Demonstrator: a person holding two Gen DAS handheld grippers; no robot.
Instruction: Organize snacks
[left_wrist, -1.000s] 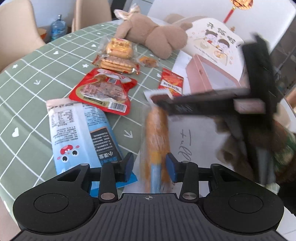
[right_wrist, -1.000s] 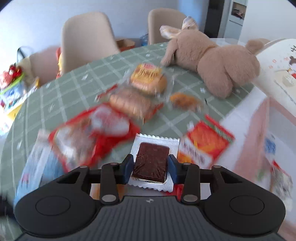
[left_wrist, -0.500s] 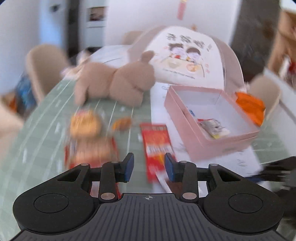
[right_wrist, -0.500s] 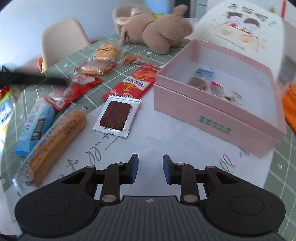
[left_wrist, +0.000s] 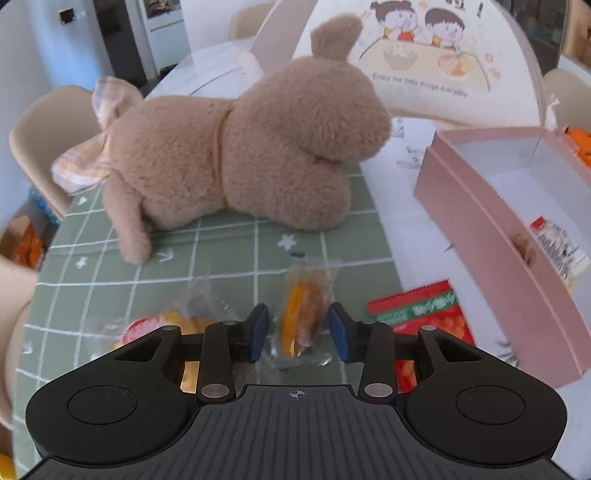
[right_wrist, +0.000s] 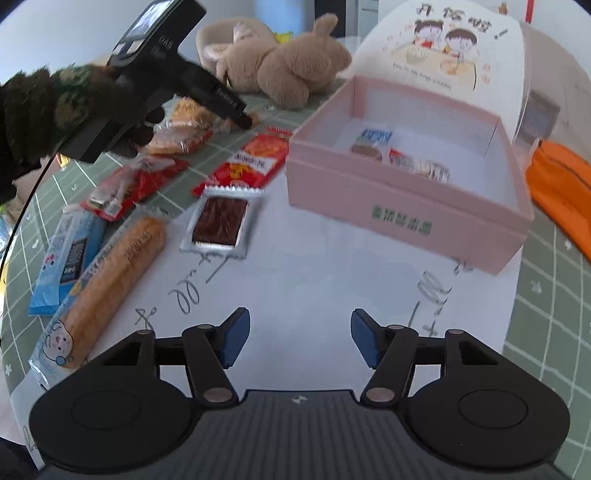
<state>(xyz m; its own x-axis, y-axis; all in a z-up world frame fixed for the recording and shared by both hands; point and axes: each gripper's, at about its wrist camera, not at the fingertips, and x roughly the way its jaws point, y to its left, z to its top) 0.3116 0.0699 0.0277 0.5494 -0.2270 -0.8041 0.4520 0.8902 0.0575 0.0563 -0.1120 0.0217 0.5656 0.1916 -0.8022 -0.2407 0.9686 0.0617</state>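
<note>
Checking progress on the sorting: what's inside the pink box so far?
The pink box holds a few small wrapped snacks near its back wall; the rest of its floor shows bare. The strip behind the near wall is hidden.

bright daylight, soft shadows, fisheye-bent edges, slight motion blur throughout

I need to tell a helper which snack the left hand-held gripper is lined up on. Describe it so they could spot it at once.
Start at the brown plush rabbit lying on the green checked tablecloth. Just in front of its belly lies a small clear-wrapped snack, between the open fingers of the left hand-held gripper. Unlike the red packet on its right, its clear wrapper shows an orange and brown piece inside.
</note>
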